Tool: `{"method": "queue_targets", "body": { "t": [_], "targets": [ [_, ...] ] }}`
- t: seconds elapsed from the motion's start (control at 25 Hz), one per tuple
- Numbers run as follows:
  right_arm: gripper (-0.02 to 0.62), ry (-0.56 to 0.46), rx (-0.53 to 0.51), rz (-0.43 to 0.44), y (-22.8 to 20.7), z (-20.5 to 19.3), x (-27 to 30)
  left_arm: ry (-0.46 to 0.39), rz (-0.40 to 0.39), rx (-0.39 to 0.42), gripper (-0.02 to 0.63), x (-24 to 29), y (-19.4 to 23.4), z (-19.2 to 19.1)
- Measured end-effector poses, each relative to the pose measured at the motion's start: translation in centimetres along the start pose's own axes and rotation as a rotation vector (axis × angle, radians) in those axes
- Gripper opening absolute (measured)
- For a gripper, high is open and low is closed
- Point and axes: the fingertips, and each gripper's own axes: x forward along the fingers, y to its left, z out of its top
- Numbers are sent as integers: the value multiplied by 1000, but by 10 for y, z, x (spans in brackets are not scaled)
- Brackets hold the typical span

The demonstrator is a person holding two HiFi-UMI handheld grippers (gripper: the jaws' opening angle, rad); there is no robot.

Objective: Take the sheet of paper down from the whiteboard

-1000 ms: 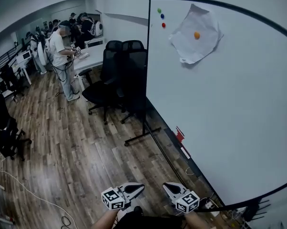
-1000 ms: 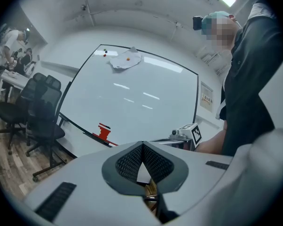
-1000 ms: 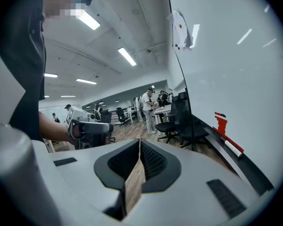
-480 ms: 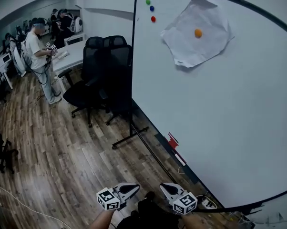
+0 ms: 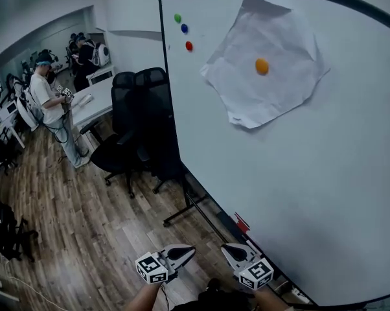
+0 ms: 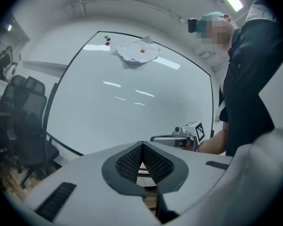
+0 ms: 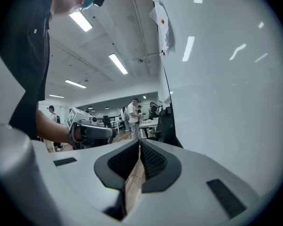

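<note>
A crumpled white sheet of paper (image 5: 263,60) hangs tilted on the whiteboard (image 5: 311,193), pinned by an orange magnet (image 5: 262,65). The paper (image 6: 139,53) shows high on the board in the left gripper view, and edge-on as paper (image 7: 161,25) in the right gripper view. My left gripper (image 5: 191,251) and right gripper (image 5: 225,249) are held low at the bottom of the head view, side by side, both shut with nothing between the jaws. They are far below the paper and apart from the board.
Green, blue and red magnets (image 5: 183,28) sit at the board's top left. Black office chairs (image 5: 133,125) stand beside the board's left edge. The board's stand leg (image 5: 188,209) crosses the wooden floor. People (image 5: 49,105) stand by a table at the far left.
The view has closed in on the whiteboard: the paper looks larger and sits more central. Both grippers stay shut and low, carried toward the board together.
</note>
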Motion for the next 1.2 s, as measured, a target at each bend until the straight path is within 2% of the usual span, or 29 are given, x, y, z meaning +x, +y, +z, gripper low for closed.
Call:
{"method": "queue_targets", "body": {
  "t": [0.24, 0.4, 0.52, 0.72, 0.88, 0.92, 1.04, 1.2],
  "targets": [
    [21, -77, -163, 42, -16, 75, 27, -42, -24, 135, 11, 38, 28, 78],
    [21, -150, -154, 30, -21, 119, 26, -83, -47, 238, 11, 57, 35, 138],
    [21, -234, -171, -17, -25, 168, 17, -122, -102, 359, 11, 74, 36, 195],
    [22, -340, -294, -198, -39, 276, -23, -199, -249, 673, 11, 108, 15, 300],
    [21, -434, -425, -361, -34, 375, -66, -229, -299, 964, 11, 125, -5, 375],
    [21, -434, -480, -407, -31, 396, -74, -253, -307, 995, 11, 127, -10, 392],
    [23, -411, -640, -558, -25, 449, -92, -329, -311, 1018, 11, 134, -22, 438],
    [23, -324, -763, -790, -24, 501, -104, -366, -300, 989, 12, 152, -26, 479]
  ]
}}
